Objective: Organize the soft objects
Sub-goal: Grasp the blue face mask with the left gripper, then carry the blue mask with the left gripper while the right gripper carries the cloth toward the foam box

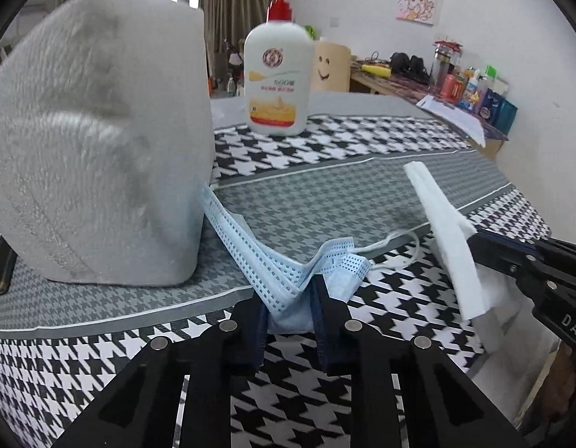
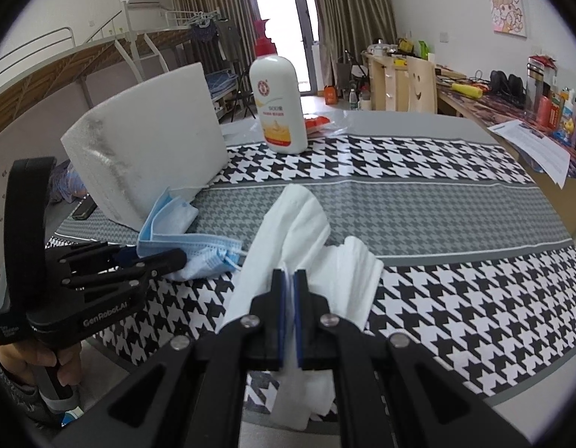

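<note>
A light blue face mask (image 1: 250,246) lies crumpled on the houndstooth tablecloth (image 1: 362,194), one end tucked against a big white foam block (image 1: 93,130). My left gripper (image 1: 288,291) has its pads pressed on the mask's bunched near end; the right wrist view shows the same grip (image 2: 176,257) on the mask (image 2: 176,216). My right gripper (image 2: 289,287) is shut on a white folded tissue (image 2: 299,216), which sticks up and forward from the jaws. In the left wrist view that gripper (image 1: 474,239) comes in from the right with the tissue (image 1: 444,231) held off the table.
A white lotion bottle with a red pump (image 2: 276,108) stands behind the foam block (image 2: 153,138). A dark flat object (image 2: 82,209) lies at the table's left edge. A hand (image 2: 22,358) holds the left gripper's handle. A cluttered desk (image 2: 511,100) runs along the right wall.
</note>
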The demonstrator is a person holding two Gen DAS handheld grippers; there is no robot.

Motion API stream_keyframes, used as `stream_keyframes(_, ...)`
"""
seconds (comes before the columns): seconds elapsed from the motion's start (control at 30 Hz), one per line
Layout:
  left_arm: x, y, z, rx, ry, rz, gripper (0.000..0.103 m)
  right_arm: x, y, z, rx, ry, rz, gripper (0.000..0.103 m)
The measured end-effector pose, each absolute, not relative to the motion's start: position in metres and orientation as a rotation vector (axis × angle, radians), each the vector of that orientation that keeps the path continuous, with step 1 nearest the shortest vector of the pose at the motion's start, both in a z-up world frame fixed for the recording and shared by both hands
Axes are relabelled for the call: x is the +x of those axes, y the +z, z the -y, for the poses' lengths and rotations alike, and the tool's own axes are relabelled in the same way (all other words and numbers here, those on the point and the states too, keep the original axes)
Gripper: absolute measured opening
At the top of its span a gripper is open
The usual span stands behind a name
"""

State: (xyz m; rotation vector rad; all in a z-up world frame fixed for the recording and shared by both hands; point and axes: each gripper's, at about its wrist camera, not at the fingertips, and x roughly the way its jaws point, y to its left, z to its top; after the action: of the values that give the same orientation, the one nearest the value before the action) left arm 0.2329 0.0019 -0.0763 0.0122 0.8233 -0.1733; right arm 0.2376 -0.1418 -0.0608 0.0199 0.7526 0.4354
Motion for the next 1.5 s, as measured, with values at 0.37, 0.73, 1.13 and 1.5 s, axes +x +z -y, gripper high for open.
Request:
stream_keyframes(0.37,0.205,-0.052,-0.003,0.021,-0.191,-0.742,0.022,0.215,-0.035,0.142,0.02,0.429,-0.689,0.006)
stream_keyframes(0.73,0.184,-0.021,-0.005,0.047,-0.218,-0.646,0.018,0.206,-0.016,0.145,0.036,0.418,-0.636,0.006)
stream_keyframes(1.13,0.171,0.011,-0.009,0.051,-0.199,-0.549,0.018,0.2,0.015,0.144,0.025,0.423,-0.543,0.006)
stream_keyframes(1.5,0.151,0.035,-0.025,0.055,-0.167,-0.469,0.018,0.192,0.034,0.132,-0.01,0.458,-0.484,0.006)
